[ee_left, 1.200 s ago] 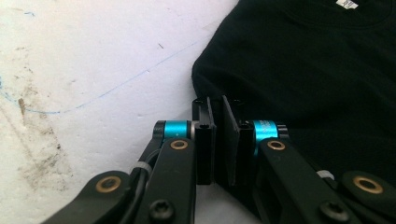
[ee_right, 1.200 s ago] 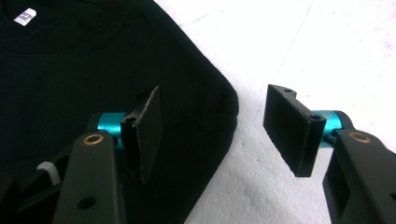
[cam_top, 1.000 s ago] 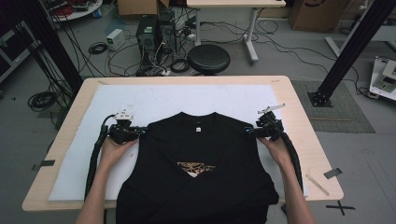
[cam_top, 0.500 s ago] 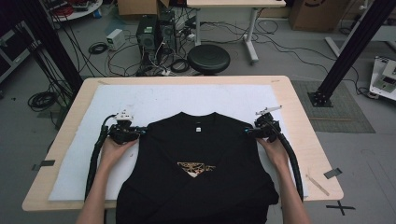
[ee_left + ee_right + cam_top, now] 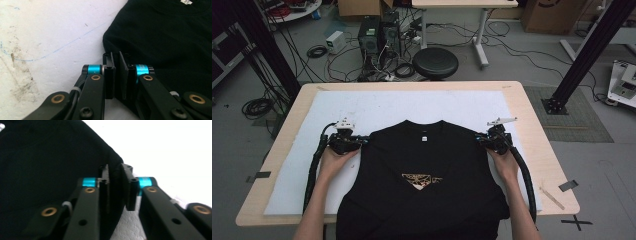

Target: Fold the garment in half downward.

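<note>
A black T-shirt (image 5: 427,175) with a gold chest print lies flat on the white sheet (image 5: 412,105) covering the tabletop (image 5: 532,105), its collar toward the far edge and its hem hanging over the near edge. The left gripper (image 5: 361,142) sits at the shirt's left shoulder corner, its fingers (image 5: 110,75) pressed together on the fabric edge. The right gripper (image 5: 482,140) is at the right shoulder corner (its fingers (image 5: 130,187) have just been closing) and black cloth is pinched between them.
</note>
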`<control>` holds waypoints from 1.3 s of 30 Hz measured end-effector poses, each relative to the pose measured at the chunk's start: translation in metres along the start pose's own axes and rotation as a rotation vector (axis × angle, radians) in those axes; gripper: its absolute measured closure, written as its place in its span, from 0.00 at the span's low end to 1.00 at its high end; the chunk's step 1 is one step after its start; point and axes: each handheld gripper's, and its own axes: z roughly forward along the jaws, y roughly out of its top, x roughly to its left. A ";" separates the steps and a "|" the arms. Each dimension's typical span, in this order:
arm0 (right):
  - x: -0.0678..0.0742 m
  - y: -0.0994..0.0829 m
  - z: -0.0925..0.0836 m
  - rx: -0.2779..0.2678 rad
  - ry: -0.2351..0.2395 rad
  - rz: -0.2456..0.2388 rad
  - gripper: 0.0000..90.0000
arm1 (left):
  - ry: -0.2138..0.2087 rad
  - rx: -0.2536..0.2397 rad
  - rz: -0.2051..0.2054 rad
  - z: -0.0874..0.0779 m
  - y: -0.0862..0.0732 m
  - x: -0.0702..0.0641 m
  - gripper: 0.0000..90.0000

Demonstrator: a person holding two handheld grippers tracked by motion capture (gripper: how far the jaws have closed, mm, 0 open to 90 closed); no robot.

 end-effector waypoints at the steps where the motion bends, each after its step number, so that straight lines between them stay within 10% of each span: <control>1: 0.000 0.000 0.000 0.000 0.000 0.000 0.89 | 0.000 0.000 0.000 0.000 0.000 0.000 0.93; 20: 0.002 0.001 -0.003 -0.006 -0.034 0.000 0.96 | 0.022 0.003 0.008 0.000 0.002 -0.003 0.93; 34: -0.009 0.029 -0.019 -0.019 -0.088 -0.001 0.97 | 0.052 -0.054 -0.155 0.002 0.030 0.006 0.94; 39: -0.011 0.042 -0.018 -0.005 -0.115 -0.023 0.97 | 0.075 -0.070 -0.154 0.004 0.041 0.007 0.94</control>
